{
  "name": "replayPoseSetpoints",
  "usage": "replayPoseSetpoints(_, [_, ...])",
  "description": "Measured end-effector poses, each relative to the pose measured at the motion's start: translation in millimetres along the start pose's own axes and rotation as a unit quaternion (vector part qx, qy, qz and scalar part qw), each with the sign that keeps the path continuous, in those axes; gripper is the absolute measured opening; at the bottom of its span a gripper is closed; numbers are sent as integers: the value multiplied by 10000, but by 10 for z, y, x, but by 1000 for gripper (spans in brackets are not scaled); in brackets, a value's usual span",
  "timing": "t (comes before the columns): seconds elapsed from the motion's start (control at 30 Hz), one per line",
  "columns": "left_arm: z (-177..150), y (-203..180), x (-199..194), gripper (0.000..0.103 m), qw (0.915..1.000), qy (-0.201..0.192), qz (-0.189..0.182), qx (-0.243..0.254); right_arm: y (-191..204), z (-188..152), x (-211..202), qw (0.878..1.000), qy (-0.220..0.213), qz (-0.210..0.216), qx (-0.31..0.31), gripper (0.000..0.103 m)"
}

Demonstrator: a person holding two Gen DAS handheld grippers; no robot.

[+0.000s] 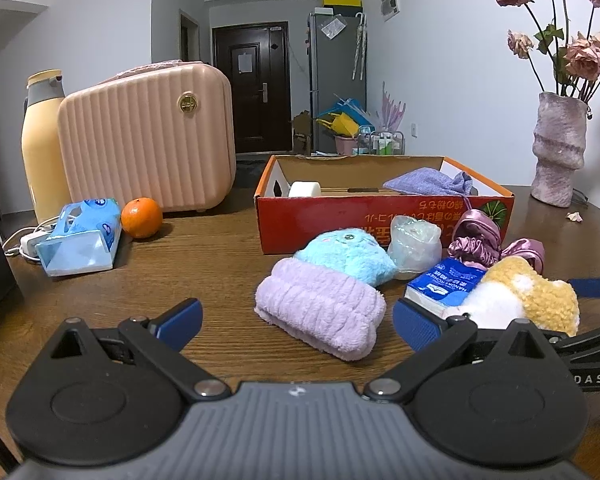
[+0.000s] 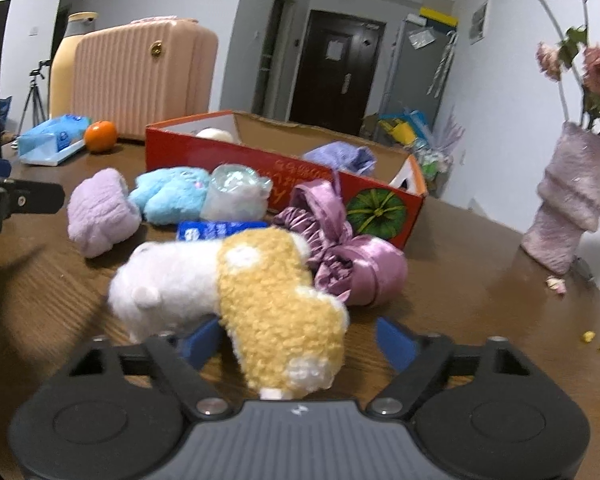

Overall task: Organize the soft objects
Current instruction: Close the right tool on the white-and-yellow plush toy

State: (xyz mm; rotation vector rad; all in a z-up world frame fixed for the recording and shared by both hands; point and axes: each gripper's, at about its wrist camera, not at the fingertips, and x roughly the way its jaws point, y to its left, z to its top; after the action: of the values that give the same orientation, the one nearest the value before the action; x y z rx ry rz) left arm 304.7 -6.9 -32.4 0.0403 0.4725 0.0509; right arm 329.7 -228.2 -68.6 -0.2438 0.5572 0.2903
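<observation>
- Right gripper [image 2: 296, 346] is standing with its blue pads on either side of the yellow-and-white plush toy [image 2: 260, 300]; the right-hand pad is showing a clear gap, so the jaws are parted and not yet pinching it.
- Left gripper [image 1: 298, 318] is hanging wide and empty over the wooden table [image 1: 204, 264], with the lilac fleece roll [image 1: 320, 312] lying just ahead at 12 o'clock.
- To my judgement, closing on the plush toy's thick yellow middle is giving the surest hold, since its fluffy edges are likely to slip out.
- Lifting it clear of the purple satin bonnet [image 2: 340, 248], touching it at 1 o'clock, is worth doing before carrying it to the red cardboard box [image 2: 284, 176] at 12 o'clock.
- Blue tissue packet [image 1: 448, 284] is reading "HANDKERCHIEF"; the box's print is upside down and I cannot read it.
</observation>
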Motion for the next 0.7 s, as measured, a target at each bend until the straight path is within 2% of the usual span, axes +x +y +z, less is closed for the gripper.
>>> replayPoseSetpoints(0.03, [1,3,0,103,10000,1,-6,-8,1,-8,10,10000,40,83,6,61])
replayPoseSetpoints(0.13, [6,8,3,103,10000,5,-10,-17,42,-26,7,9999,59,90,-83,55])
replayPoseSetpoints(0.4, [6,12,-1,103,10000,11,-22,-19,56,-46,-47,10000,-11,68,-70,48])
replayPoseSetpoints(0.7, [11,27,17,103,10000,46,-33,-58,13,-86,-245,9987,-437,-5,245,47])
